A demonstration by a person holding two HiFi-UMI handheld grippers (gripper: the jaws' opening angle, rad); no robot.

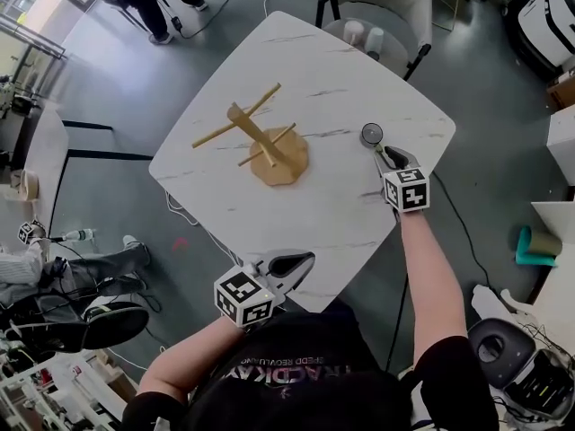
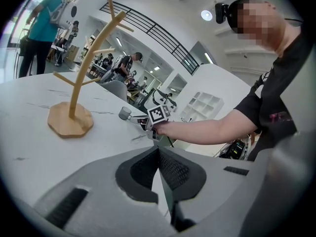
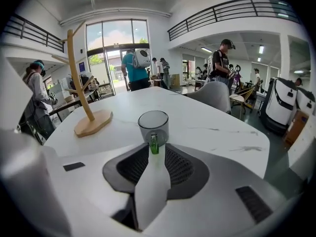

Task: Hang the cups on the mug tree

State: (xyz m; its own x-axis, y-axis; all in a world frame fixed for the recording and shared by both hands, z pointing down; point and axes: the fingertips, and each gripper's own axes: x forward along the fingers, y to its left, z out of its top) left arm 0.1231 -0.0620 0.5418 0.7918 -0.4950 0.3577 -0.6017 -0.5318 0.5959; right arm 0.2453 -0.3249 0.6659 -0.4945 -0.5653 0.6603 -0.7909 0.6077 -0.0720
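Right gripper view: the right tongs (image 3: 154,149) are clenched on the green handle of the cup (image 3: 153,125), and most of that handle is hidden between them. The cup is smoky grey, translucent and upright, mouth up. Its base is cut off behind the tongs, so contact with the desk (image 3: 212,117) cannot be confirmed.

Head view shows the same cup (image 1: 371,134) only as a dark ring from above, with the handle not discernible. It sits to the right of the mug tree (image 1: 269,146), well apart from it and near the desk edge, with the right tongs (image 1: 384,154) on its near side.

Left gripper view: the left tongs (image 2: 159,151) are clenched with nothing between them. This view alone shows the cup (image 2: 124,113) side-on, small and indistinct, right of the mug tree (image 2: 74,107).

Head view places the left tongs (image 1: 298,263) at the desk's (image 1: 341,223) near edge, on the person's side of the mug tree and well apart from it. The mug tree is pale wood, with an octagonal base, an upright stem and slanting pegs.
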